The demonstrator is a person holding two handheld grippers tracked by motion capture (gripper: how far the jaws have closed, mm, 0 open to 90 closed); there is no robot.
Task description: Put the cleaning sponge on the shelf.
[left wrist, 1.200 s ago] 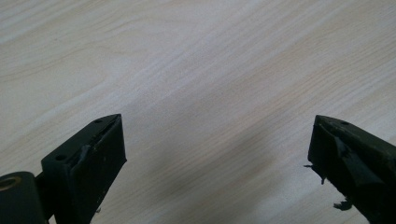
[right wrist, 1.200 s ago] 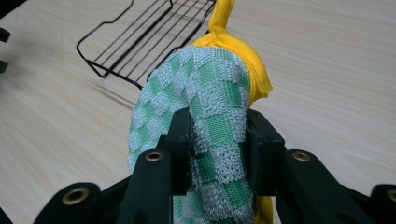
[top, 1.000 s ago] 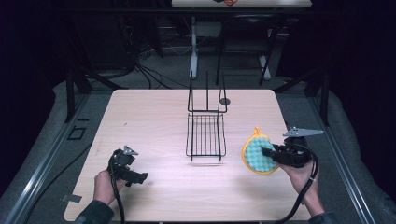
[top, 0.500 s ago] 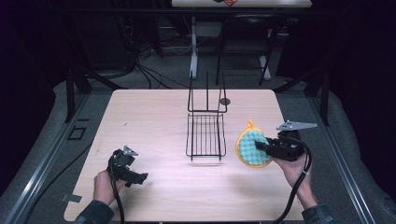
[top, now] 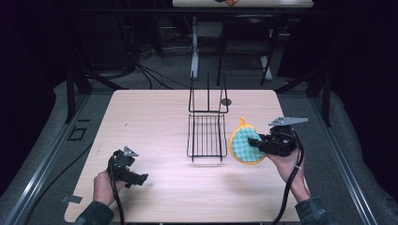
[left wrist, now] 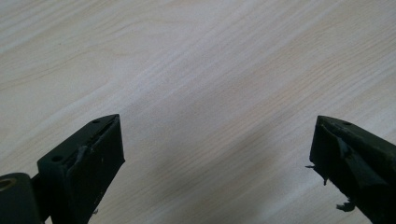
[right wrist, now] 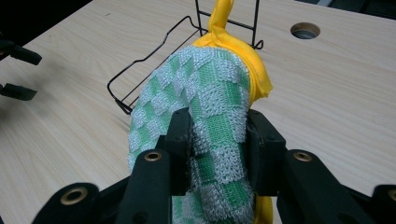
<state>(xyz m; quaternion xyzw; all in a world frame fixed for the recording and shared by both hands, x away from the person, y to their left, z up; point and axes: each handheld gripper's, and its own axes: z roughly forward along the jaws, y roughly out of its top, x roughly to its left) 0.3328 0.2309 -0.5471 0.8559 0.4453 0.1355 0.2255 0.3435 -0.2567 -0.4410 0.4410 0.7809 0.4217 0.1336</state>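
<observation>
A round green-and-white checked pot holder (top: 244, 144) with a yellow rim and loop hangs off the table, pinched in my right gripper (top: 256, 142), just right of the black wire rack (top: 206, 133). In the right gripper view the pot holder (right wrist: 205, 107) bulges between the two pads, its yellow loop pointing up toward the rack (right wrist: 154, 56). My left gripper (top: 141, 178) rests low over the table near the front left. Its jaws stand wide apart over bare wood in the left gripper view, with my left gripper (left wrist: 215, 163) holding nothing.
The light wooden table (top: 155, 117) has a round cable hole (top: 226, 101) behind the rack, seen as a hole (right wrist: 305, 30) in the right gripper view. Dark floor, cables and frame legs surround the table.
My right gripper has carried the pot holder left and slightly up, from the table's right part to right beside the wire rack. The left gripper has stayed where it was.
</observation>
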